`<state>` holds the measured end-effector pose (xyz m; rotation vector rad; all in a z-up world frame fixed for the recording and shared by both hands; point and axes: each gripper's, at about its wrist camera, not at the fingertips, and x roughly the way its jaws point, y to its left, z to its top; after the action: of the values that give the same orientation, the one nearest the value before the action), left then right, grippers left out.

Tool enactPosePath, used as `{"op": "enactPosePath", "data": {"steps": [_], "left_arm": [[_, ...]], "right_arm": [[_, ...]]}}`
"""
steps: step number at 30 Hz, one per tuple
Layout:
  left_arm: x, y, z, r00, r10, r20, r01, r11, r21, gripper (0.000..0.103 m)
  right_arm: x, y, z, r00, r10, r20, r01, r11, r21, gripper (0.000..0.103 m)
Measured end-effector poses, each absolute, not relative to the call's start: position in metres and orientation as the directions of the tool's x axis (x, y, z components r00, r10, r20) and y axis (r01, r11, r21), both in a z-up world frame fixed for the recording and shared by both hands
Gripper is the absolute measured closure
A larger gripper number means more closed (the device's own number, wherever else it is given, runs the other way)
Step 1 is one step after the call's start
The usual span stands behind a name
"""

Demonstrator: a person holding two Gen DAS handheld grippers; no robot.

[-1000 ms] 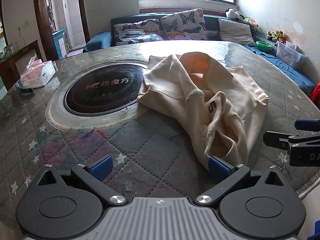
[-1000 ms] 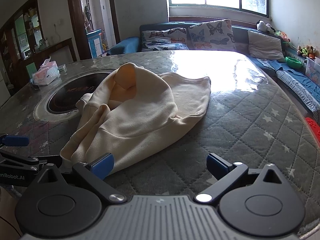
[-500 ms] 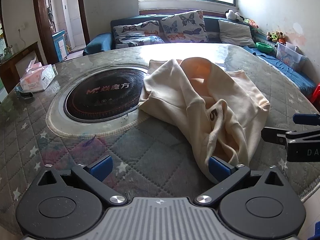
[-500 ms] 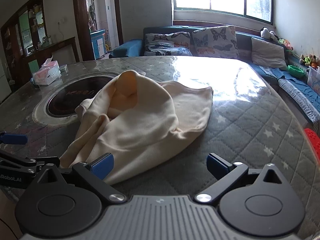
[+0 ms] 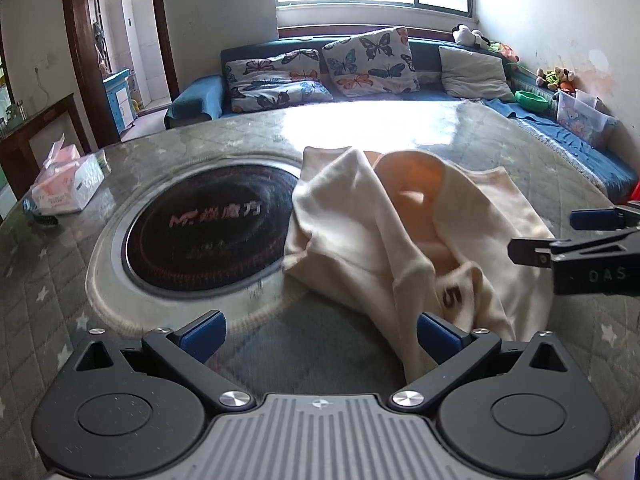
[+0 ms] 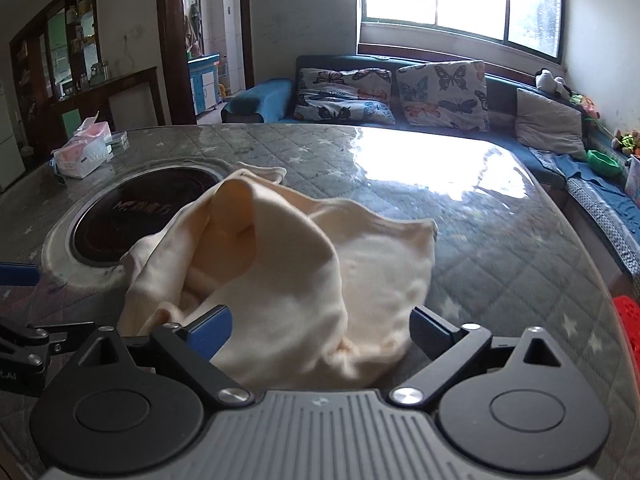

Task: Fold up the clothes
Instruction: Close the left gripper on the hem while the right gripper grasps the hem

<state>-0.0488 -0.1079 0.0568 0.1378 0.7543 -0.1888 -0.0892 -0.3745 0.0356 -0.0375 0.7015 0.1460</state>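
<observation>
1. Garment [image 5: 384, 240]: a cream top, with a dark "5" on a fold near its near end, lay crumpled on the surface [image 6: 480, 240]. It sat toward the near edge, its far-left part lapping the rim of the round dark inset [image 5: 200, 232].

2. Progress: nothing looked folded. The cloth was bunched, with one part standing up in a hump that showed the orange-tinted inside. Spreading it flat and all the folds were, by my judgement, still to do.

3. Direction: the long axis ran from the near edge away toward the far edge, slanting slightly. The narrow bunched end pointed at the near edge; the broader, flatter part lay farther in. Which end was hem or neck could not be told.

4. Left claw [image 5: 320, 332]: released, jaws wide, nothing pinched. The garment's near end lay just at its right pad.

5. Right claw [image 6: 320, 334]: jaws wide but closing, with the near cloth bunched between them. The pads did not appear to press it yet, so no grasp.
</observation>
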Motion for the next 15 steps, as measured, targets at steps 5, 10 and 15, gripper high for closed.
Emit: {"op": "enactPosePath", "data": {"steps": [5, 10, 15], "left_arm": [[-0.031, -0.106, 0.061, 0.72, -0.111, -0.685, 0.212, 0.975, 0.064, 0.0], [-0.016, -0.104, 0.062, 0.724, -0.092, -0.683, 0.201, 0.976, 0.082, 0.0], [0.0, -0.104, 0.063, 0.725, -0.079, -0.685, 0.198, 0.975, 0.097, 0.0]], "right_arm": [[-0.054, -0.365, 0.044, 0.76, 0.135, -0.636, -0.187, 0.982, -0.014, 0.008], [-0.02, -0.343, 0.043, 0.752, 0.155, -0.641, -0.254, 0.965, -0.065, 0.011], [0.006, -0.327, 0.031, 0.733, 0.135, -0.667, -0.287, 0.95, -0.122, 0.026]]}}
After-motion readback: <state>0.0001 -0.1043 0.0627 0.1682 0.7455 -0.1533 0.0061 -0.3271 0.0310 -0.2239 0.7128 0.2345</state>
